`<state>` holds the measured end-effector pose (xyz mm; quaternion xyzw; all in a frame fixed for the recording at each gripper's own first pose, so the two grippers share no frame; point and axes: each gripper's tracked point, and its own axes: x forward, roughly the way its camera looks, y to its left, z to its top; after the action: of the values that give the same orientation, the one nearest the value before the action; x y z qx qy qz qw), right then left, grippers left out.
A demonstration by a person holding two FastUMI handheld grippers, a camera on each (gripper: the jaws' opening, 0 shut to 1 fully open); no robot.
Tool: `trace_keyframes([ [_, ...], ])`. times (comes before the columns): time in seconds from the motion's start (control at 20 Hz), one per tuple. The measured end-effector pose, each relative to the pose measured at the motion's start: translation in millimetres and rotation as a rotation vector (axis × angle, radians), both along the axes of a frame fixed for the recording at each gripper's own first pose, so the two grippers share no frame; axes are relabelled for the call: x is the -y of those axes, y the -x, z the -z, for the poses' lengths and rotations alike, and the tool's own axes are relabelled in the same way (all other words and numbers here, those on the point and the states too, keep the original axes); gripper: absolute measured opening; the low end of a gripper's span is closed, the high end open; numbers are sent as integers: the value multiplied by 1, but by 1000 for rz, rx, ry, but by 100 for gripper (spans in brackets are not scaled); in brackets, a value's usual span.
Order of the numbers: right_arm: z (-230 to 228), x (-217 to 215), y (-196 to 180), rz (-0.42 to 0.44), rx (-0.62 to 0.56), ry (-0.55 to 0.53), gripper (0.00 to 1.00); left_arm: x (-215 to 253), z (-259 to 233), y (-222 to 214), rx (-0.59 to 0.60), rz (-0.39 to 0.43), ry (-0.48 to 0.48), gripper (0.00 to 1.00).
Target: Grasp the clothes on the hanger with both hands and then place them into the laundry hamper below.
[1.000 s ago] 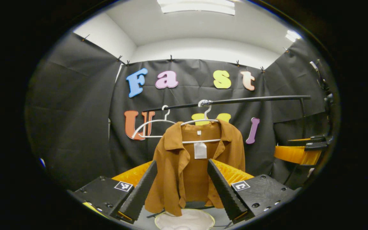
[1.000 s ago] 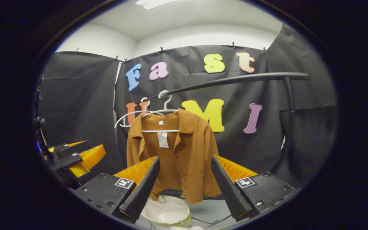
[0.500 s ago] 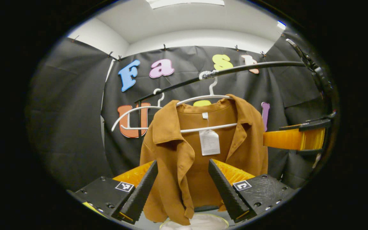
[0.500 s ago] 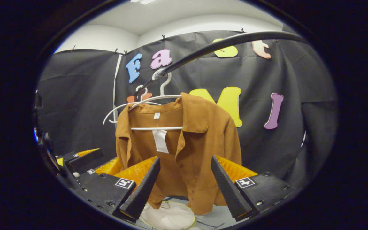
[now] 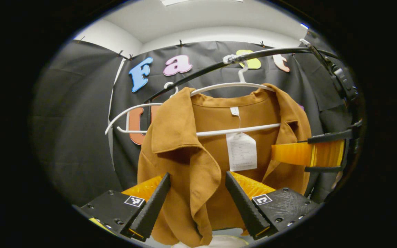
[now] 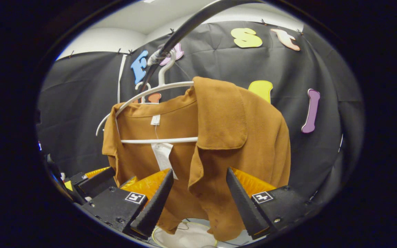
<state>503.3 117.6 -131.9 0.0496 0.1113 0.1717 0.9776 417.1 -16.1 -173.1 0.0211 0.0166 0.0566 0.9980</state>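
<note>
A: Why does the shirt [image 5: 198, 162] hang so square to both cameras?

B: It sits on a white hanger [image 5: 219, 86] hooked over a black rail [image 5: 191, 74], with the front open and the collar spread. That presents one lapel to each side. In the left gripper view the left tool [image 5: 195, 198] has its fingers wide apart, with the shirt's hanging front edge between them. In the right gripper view the right tool [image 6: 198, 194] is also spread wide, and the other front panel drops between its fingers.

A: Is either one pinching cloth yet?

B: No. Both pairs of fingers stand clear of the fabric on each side. I judge this as the approach, each tool lined up to close on its own lapel so the shirt can be lifted off evenly.

A: And the room?

B: Black cloth walls [image 5: 74, 131] all round, a white ceiling [image 5: 202, 20] above. A second, bare hanger [image 5: 129, 117] hangs further along the rail. The right tool also shows at the right edge of the left gripper view, level with the shirt's chest.

A: Where does the shirt go?

B: Below its hem, in the right gripper view, a pale round rim [image 6: 177, 237] shows, likely the hamper, directly beneath. The floor around it is too hidden to tell.

A: Anything small?

B: A white paper tag [image 5: 241, 151] dangles from the collar, between the two lapels.
</note>
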Motion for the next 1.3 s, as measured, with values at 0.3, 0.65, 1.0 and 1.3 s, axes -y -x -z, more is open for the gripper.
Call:
trace_keyframes([
  [0.3,5,-2,-21,1,-15,-7,96,11,-4,-22,-18,20,22,90],
  [0.65,11,3,-41,44,-10,-16,70,12,5,-32,-75,21,59,47],
  [1.0,25,1,-47,-44,-94,-148,7,-20,16,-26,-146,-64,97,0],
  [1.3,20,15,-44,-192,-142,-306,4,-34,17,-26,-154,-78,109,5],
])
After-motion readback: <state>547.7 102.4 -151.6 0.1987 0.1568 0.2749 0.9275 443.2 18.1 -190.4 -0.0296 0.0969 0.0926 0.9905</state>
